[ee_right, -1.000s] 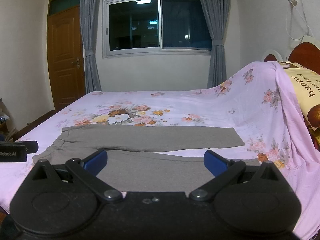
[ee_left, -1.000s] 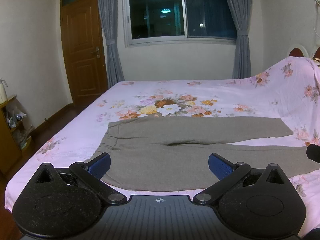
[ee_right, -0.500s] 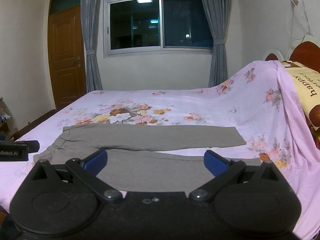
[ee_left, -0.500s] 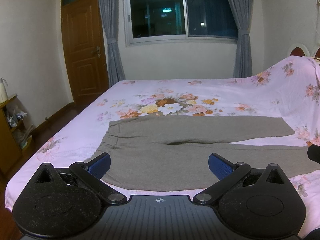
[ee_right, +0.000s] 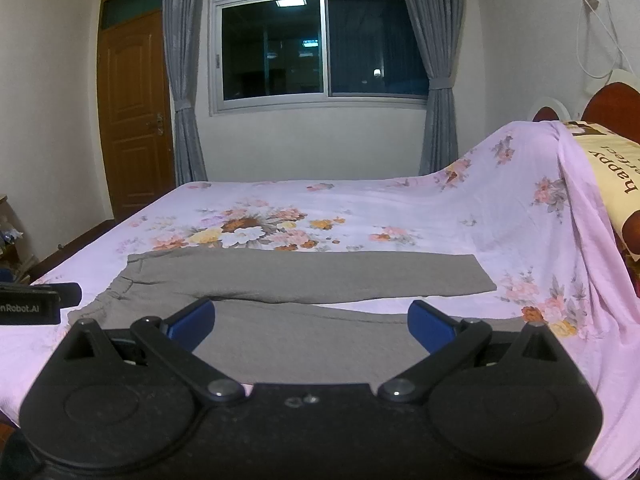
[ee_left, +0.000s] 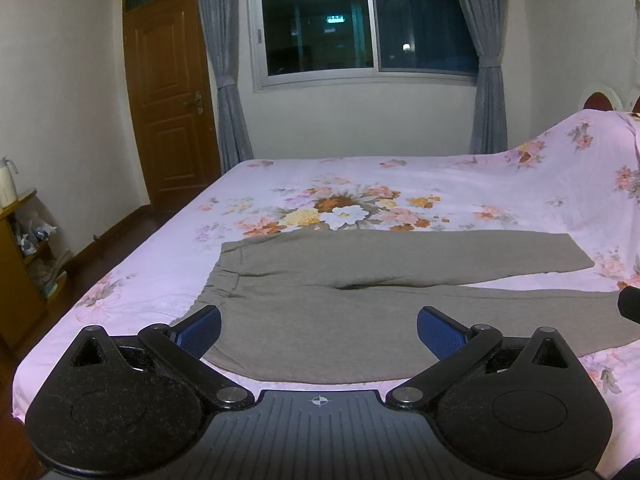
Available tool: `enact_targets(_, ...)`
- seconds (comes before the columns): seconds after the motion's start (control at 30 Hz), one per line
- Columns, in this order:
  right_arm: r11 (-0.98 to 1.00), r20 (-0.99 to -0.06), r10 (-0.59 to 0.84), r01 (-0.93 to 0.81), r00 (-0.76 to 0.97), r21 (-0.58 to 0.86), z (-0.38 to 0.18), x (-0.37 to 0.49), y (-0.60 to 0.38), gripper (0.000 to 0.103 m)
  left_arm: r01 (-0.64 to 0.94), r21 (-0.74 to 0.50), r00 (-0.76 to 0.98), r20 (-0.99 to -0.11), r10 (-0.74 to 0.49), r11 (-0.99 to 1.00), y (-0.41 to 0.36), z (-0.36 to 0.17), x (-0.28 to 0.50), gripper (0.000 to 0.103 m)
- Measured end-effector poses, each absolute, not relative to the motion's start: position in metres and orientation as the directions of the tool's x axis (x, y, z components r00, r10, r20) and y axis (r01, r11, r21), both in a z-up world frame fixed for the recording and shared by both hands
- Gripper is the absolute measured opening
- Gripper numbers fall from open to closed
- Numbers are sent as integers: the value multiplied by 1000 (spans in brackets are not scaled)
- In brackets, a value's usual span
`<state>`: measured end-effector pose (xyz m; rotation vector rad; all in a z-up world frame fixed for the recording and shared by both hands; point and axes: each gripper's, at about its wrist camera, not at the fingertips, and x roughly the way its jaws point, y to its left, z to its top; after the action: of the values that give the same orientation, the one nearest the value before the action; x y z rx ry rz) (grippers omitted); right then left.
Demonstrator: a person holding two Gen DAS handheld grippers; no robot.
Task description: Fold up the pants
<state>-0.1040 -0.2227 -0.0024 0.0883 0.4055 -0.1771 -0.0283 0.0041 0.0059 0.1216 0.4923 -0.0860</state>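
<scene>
From the left wrist, the left gripper (ee_left: 318,328) hangs spread and empty above grey pants (ee_left: 360,300) lying flat on the floral bedsheet (ee_left: 360,184); a shelf (ee_left: 20,264) shows only here. From the right wrist, the right gripper (ee_right: 310,322) is likewise spread; a printed pillow (ee_right: 612,176) appears. Little has shifted since earlier.

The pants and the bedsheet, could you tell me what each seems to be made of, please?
Pants: probably a soft matte knit, perhaps cotton jersey; the grey-brown cloth lies limp and flat with a gathered waistband. Bedsheet: thin woven fabric, pink with printed flowers, draping smoothly over the headboard.
</scene>
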Motion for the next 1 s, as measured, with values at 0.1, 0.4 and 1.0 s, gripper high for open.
enact_targets(0.1,982,-401,-150,184,904,48,-3,-102,-220,103,109,93,875,-481,-51,990,5,4,-26,103)
enact_targets(0.4,984,-411,-136,170,901,48,-2,-98,-225,103,104,95,871,-489,-45,990,6,2,-21,103)
enact_targets(1.0,991,-400,-103,130,911,42,-4,-76,-216,103,77,116,861,-509,-7,990,13,-8,2,103)
